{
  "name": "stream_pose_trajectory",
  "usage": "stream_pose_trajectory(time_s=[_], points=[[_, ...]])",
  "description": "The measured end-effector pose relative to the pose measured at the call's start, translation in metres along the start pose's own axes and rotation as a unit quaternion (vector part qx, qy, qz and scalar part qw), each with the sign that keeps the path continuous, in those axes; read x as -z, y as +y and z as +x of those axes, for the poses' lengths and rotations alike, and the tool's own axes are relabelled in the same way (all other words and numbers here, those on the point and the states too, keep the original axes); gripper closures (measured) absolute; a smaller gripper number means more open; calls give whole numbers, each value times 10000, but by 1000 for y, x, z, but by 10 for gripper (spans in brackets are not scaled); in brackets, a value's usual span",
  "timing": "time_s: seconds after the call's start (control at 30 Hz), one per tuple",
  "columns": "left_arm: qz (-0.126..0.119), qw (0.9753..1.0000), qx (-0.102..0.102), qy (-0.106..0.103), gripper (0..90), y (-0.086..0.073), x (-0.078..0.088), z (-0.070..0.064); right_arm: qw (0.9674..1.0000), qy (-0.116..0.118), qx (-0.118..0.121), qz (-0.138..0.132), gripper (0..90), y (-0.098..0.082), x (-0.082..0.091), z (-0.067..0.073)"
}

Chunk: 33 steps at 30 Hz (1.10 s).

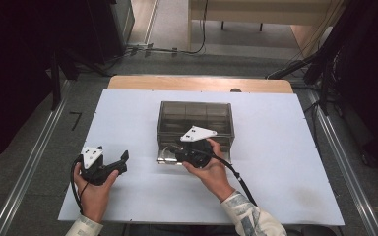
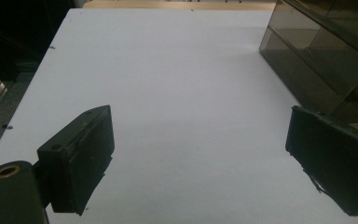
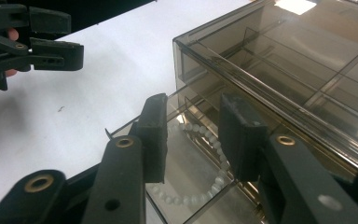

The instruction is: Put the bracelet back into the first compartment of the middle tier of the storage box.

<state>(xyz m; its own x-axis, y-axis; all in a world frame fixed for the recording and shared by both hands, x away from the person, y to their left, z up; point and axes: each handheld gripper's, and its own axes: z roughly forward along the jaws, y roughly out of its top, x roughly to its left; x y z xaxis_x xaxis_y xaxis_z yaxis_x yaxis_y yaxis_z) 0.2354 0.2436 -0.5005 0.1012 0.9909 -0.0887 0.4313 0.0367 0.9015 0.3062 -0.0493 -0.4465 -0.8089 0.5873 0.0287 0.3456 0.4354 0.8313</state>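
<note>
A white table carries a smoked, see-through box with dividers inside, and its bottom drawer is pulled out toward the person. The right gripper sits at the front of that box, directly over the open drawer; its jaws stand partly apart, with nothing pinched between them. A string of white beads lies in the drawer just below and beyond those jaws, curling past the right one, with the pads clear of it. Well off to that gripper's left, the left gripper rests on bare table, its jaws spread wide and empty, with the box's corner ahead and to its right.
</note>
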Motion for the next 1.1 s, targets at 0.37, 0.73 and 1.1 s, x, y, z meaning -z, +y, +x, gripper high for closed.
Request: stream_pose_trajectory(time_s=[0.37, 0.73, 1.1], points=[[2, 10000, -4, 2, 84, 0, 0, 0, 10000, -54, -8, -7, 471, 0, 8, -2], [23, 10000, -5, 24, 84, 0, 0, -1, 9999, -98, -93, -88, 287, -4, 23, -6], [36, 10000, -16, 17, 84, -1, -1, -1, 9994, -314, -153, -49, 246, -14, 43, -18]])
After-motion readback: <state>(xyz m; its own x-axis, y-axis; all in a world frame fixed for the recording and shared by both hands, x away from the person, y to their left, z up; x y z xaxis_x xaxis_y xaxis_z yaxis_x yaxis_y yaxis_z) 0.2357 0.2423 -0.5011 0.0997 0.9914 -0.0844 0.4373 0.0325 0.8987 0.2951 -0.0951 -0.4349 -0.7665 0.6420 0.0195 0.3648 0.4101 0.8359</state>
